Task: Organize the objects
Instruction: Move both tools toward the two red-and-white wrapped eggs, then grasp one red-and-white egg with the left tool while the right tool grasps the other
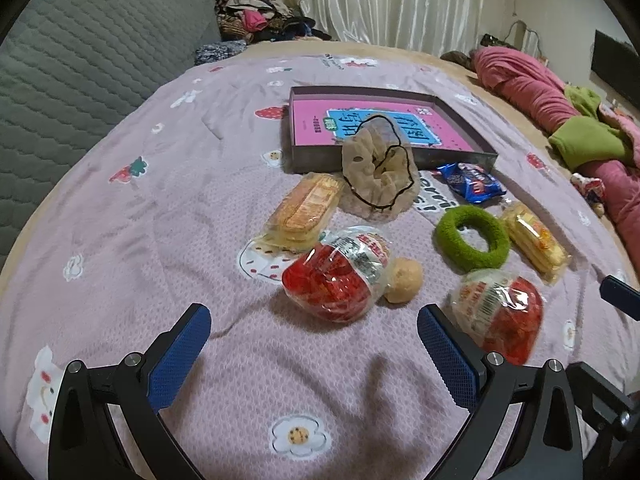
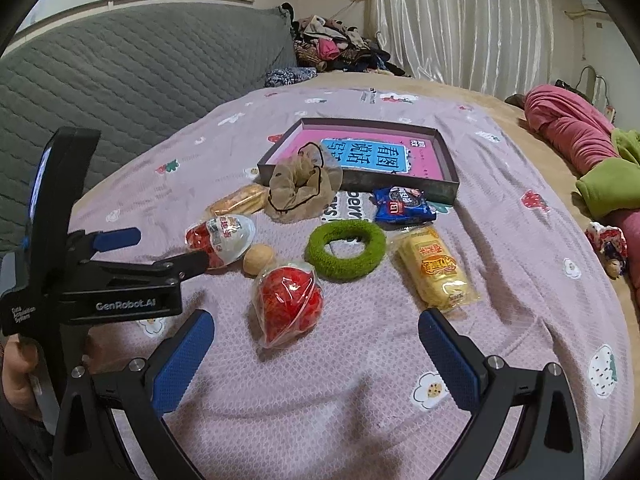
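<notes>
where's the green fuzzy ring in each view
Left wrist view: the green fuzzy ring lies right of centre, between the beige scrunchie and a yellow snack pack.
Right wrist view: it lies near the middle, just left of the yellow snack pack.
Shared landmark: the blue snack packet sits just beyond the ring in both.

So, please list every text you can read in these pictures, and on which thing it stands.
"GenRobot.AI": side of the black left gripper.
"Data Acquisition System": same gripper, small print.
"看图说话写话": blue panel of the pink book in the grey tray.
Red-and-white egg-shaped packet, yellow snack pack, blue snack packet: print too blurred to read.
</notes>
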`<state>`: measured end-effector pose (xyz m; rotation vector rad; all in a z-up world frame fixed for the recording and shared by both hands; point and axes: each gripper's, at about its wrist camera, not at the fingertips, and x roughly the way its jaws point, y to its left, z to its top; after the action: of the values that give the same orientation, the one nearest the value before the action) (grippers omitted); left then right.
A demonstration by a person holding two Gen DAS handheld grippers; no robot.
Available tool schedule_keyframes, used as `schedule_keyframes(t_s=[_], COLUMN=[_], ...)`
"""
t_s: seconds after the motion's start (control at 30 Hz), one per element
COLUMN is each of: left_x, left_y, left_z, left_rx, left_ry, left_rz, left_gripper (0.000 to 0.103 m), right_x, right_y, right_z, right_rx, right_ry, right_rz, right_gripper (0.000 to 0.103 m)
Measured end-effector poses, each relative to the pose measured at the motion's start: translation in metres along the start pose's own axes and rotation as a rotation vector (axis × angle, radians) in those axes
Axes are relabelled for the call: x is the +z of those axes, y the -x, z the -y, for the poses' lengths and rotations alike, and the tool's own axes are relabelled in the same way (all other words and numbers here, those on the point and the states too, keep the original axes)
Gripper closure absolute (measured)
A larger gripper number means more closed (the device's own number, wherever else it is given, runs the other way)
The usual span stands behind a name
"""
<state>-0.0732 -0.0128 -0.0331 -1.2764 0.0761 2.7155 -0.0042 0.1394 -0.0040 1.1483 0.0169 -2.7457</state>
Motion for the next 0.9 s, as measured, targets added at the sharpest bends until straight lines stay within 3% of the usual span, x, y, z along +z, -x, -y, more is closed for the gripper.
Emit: schedule_keyframes(t_s=[0.63, 0.9], left_x=[0.022, 0.021], left_y=[-0.040, -0.053], left_z=[-0.001, -0.003], left_rx=[-0.080, -0.081], left_ry=[-0.010, -0.017], left_rz=[-0.045, -0.058], left_gripper=[0.000, 0.000], right_x=[0.006, 0.009], right_y=[-0.046, -0.064], right_z=[-0.005, -0.007], right_rx=[-0.015, -0.022], right_ry=[0.016, 0.012], right_rz=[-0.072, -0.093], right_gripper=[0.000, 0.000])
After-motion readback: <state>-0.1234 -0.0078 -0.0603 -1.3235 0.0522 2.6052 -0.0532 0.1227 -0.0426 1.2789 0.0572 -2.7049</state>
